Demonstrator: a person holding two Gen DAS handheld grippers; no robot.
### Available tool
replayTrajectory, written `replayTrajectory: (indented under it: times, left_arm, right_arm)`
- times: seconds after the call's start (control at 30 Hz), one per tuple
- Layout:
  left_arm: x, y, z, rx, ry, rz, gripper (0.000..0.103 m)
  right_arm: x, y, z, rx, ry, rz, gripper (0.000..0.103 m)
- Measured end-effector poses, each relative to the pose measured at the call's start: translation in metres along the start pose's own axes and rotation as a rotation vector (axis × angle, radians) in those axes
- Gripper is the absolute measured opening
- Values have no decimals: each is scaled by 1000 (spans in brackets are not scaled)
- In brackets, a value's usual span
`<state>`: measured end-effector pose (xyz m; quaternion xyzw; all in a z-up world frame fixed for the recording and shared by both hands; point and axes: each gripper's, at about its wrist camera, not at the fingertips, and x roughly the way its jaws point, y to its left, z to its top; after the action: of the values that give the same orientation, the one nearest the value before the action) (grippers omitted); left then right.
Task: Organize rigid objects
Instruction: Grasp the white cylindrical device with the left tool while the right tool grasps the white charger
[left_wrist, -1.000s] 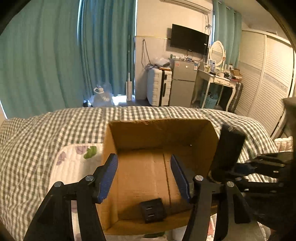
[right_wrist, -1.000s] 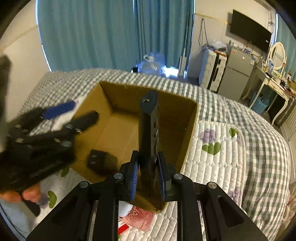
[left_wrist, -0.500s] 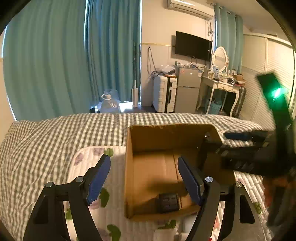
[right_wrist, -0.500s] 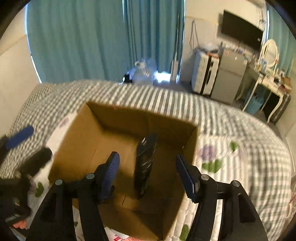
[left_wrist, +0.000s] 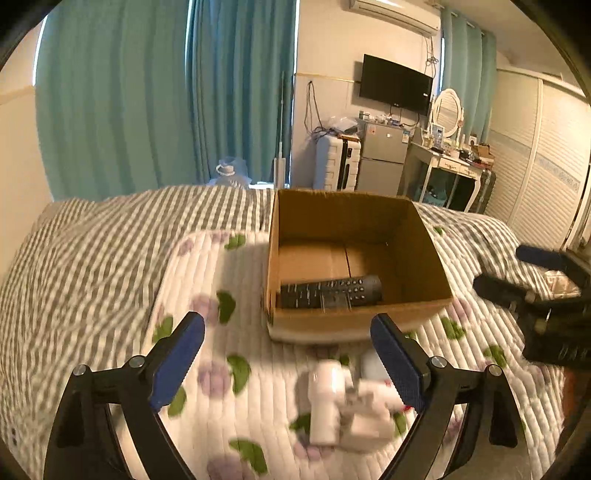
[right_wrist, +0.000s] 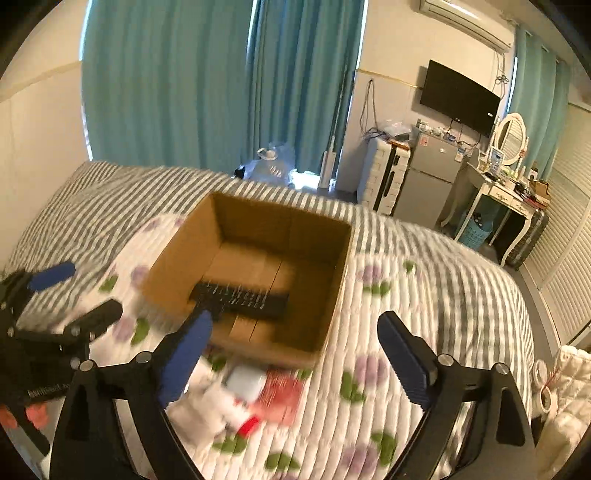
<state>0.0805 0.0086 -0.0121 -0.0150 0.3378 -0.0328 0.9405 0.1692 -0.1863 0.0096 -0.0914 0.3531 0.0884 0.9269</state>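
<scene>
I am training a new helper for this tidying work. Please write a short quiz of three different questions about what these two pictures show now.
1. True or false: the long black remote control lies inside the open brown cardboard box.
2. The left hand-held gripper is: A) open, B) shut on the remote control, C) shut on nothing.
3. Fill in: the small white items lie on the flowered quilt, ____ the box.

Key: 1 true. 2 A; the right hand-held gripper is open too. 3 outside, by its near wall.
</scene>
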Motion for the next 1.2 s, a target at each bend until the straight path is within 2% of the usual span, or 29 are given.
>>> replayTrajectory:
  times: [0.27,0.4,0.67,0.8,0.9,0.97,1.1,1.2]
  left_arm:
    - [-6,11,-61,0,36,75,93]
    - [-4,15,-75,25,41,91,93]
    - [11,20,-97,60,98,115,93]
    - [15,25,-102,40,111,109,93]
    - [19,29,-103,20,124,113,93]
    - [20,31,-104,10,130,113,93]
    - [21,33,-104,1,141,110,93]
    - [24,31,-103,1,150,120,93]
  right_arm:
    - [15,25,-81,63,78,62,92]
    - [37,42,-113,81,114,73,92]
    - [73,72,-137,21,186,120,92]
    - [86,82,-143,5,212,103,90]
    - [94,84,-142,50,223,146,84]
    - [101,86,-143,75,229,158,72]
    - [99,87,-144,90,211,155,58]
    - [87,80,-141,114,182,160,53]
